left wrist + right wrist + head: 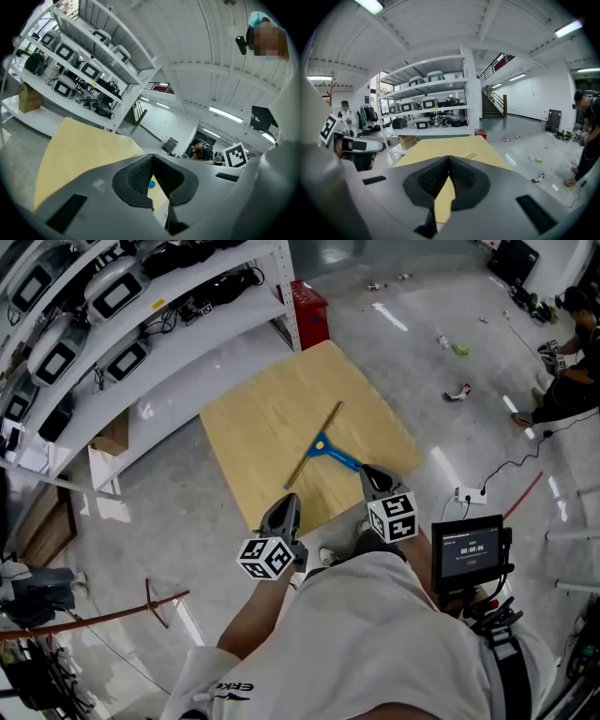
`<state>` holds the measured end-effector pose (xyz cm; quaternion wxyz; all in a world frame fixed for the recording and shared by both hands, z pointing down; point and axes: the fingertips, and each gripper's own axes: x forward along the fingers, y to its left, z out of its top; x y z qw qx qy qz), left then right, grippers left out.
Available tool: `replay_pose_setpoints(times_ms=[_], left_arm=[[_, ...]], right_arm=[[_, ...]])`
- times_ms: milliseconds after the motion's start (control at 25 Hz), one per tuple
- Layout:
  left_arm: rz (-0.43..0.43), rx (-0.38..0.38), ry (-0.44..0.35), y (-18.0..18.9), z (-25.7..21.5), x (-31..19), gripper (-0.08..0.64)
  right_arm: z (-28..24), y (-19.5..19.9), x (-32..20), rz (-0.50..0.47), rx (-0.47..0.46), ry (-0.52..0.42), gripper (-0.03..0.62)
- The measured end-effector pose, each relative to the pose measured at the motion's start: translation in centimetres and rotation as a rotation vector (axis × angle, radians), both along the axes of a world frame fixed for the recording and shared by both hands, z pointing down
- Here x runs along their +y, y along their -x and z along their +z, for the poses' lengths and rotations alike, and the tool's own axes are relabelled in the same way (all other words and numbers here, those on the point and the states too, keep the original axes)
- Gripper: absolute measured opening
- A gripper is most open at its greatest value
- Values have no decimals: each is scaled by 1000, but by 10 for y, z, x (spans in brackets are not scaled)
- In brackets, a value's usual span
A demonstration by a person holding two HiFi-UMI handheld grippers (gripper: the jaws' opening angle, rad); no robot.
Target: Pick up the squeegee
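Observation:
The squeegee, a blue handle on a long brass-coloured blade bar, lies flat near the middle of a pale wooden board on the floor. My left gripper hovers over the board's near edge, shut and empty. My right gripper is just right of the blue handle's end, also shut and holding nothing. In the left gripper view the tips of the left gripper meet, and a bit of the blue squeegee shows below them. In the right gripper view the right gripper points along the board, with the squeegee's bar end beyond.
White shelving with several devices runs along the board's far left, with a red box at its end and a cardboard box beneath. A power strip, cables and litter lie right of the board. A person sits at far right.

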<state>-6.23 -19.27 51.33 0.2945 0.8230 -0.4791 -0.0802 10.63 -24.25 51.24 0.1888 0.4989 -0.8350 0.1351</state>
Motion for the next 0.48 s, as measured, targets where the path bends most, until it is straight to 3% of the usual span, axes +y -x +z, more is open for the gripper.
replay_pose_setpoints(times_ms=[480], left_arm=[[-77,-1,86,-2,21,-32,5]], right_arm=[[37,23,-51,-169,63,74,5]])
